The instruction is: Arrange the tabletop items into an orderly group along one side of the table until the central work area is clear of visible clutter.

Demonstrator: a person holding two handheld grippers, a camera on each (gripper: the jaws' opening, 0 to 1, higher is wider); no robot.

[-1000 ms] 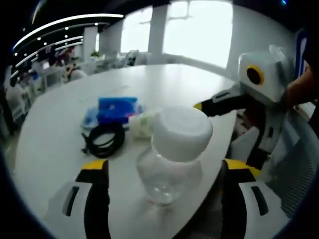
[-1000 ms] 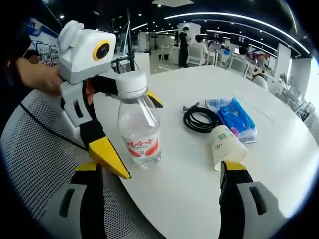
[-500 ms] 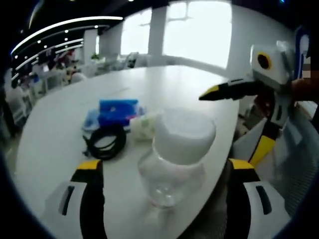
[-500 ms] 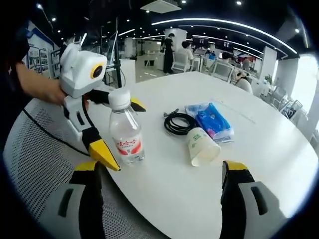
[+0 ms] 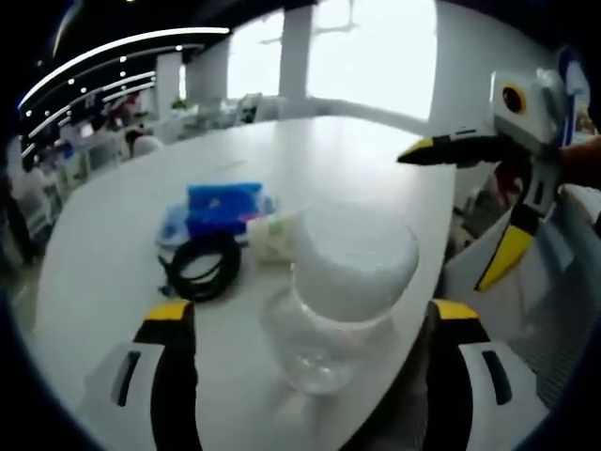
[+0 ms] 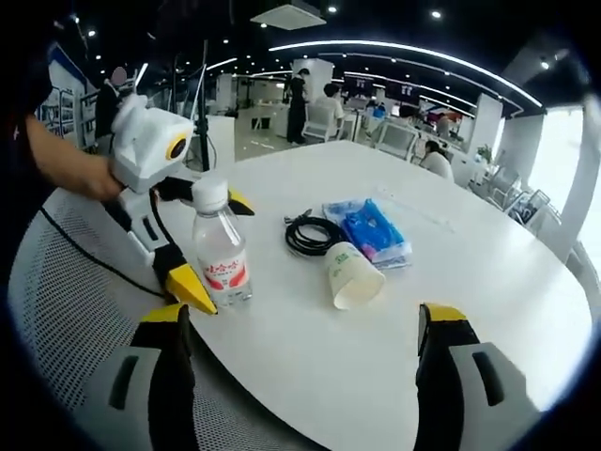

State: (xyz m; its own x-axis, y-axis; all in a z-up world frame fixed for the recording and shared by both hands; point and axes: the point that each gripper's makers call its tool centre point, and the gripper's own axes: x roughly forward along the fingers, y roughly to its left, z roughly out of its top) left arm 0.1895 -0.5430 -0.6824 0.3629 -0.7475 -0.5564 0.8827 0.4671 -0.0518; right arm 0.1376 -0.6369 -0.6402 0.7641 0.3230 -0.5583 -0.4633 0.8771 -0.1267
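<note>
Right gripper view: clear plastic bottle (image 6: 220, 258) with white cap and red label stands upright near the table (image 6: 394, 357) edge. Beyond it lie a coiled black cable (image 6: 312, 234), a paper cup (image 6: 350, 274) on its side and a blue tissue pack (image 6: 368, 230). Left gripper (image 6: 208, 244) straddles the bottle, jaws wide, not visibly touching. Right gripper (image 6: 300, 352) has pulled back since a second ago; jaws wide apart, holding nothing. Left gripper view: bottle cap (image 5: 355, 258) looms between the jaws.
</note>
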